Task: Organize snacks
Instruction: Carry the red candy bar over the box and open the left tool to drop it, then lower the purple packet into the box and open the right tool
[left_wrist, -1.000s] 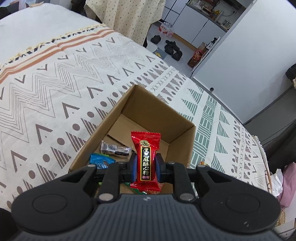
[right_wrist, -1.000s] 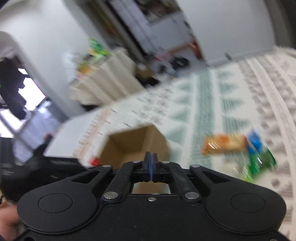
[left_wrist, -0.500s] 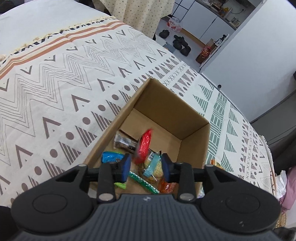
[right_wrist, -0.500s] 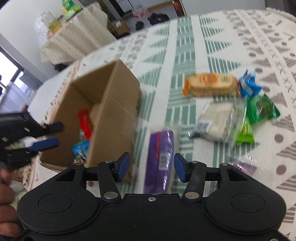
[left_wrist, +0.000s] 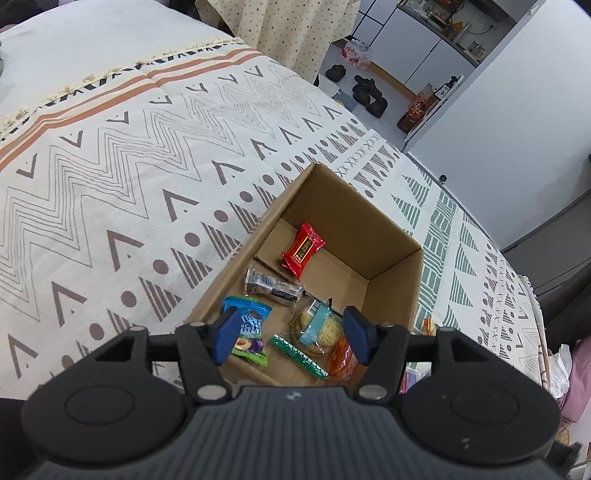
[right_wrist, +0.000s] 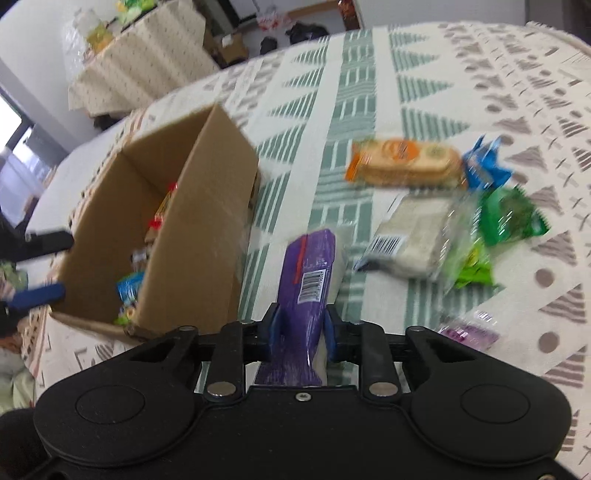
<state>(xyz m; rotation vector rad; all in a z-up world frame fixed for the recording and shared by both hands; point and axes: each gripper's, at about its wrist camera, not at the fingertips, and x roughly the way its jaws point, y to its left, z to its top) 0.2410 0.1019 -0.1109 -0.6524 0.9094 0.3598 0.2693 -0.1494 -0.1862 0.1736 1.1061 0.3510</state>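
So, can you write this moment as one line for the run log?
left gripper: open over cardboard box | red candy: in box | right gripper: shut on purple packet

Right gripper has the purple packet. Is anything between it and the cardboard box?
Only the box's own near wall. The purple packet, clamped in the right gripper, sits low beside the cardboard box, so it must go over the rim. The left gripper hangs open over the box.

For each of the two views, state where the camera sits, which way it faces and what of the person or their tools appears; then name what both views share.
Left wrist: on the left gripper, looking down into the cardboard box; its open fingers show.
Right wrist: on the right gripper, facing loose snacks beside the box; fingers pinch the purple packet; the left gripper shows at the left edge.
Shared: box, red candy, patterned cloth.
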